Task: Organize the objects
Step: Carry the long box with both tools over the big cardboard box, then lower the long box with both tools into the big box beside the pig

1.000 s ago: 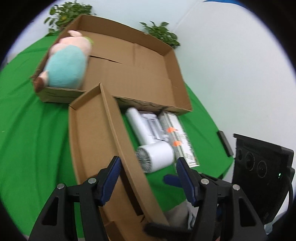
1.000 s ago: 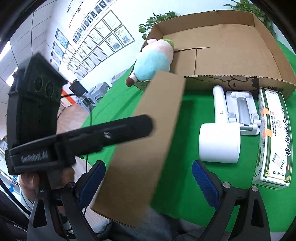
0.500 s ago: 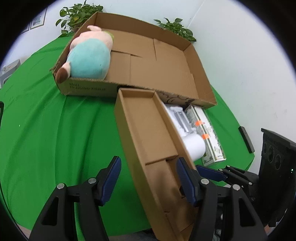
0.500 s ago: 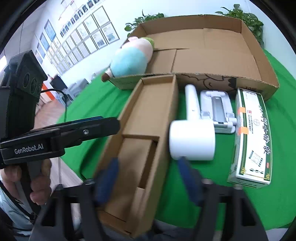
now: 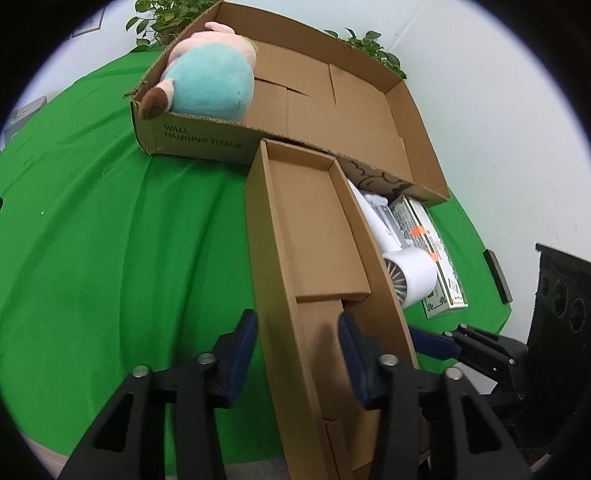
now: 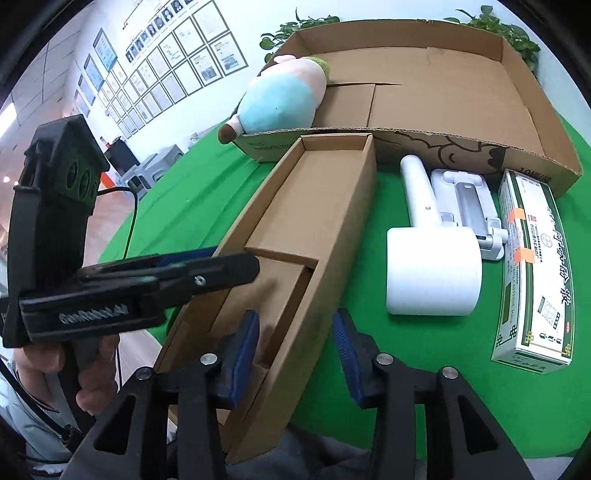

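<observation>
A long narrow cardboard box (image 5: 314, 236) (image 6: 314, 221) lies open-side up on the green table, its far end against the big cardboard tray (image 5: 369, 110) (image 6: 461, 92). My left gripper (image 5: 295, 354) is open and straddles the box's left wall near its close end. My right gripper (image 6: 295, 343) is open and straddles its right wall. A white hair dryer (image 6: 432, 266) (image 5: 410, 273), a white stand (image 6: 465, 203) and a green-and-white carton (image 6: 532, 266) (image 5: 439, 258) lie right of the box. A plush pig (image 5: 210, 77) (image 6: 280, 99) lies in the tray.
The green cloth (image 5: 110, 240) to the left of the long box is bare. A small black object (image 5: 496, 269) lies near the table's right edge. Potted plants (image 5: 159, 18) stand behind the tray. The table's near edge is just under my grippers.
The long box went from tilted on its side to lying flat, open side up, end against the tray. Both grippers have come in over its near end, one on each side wall.
</observation>
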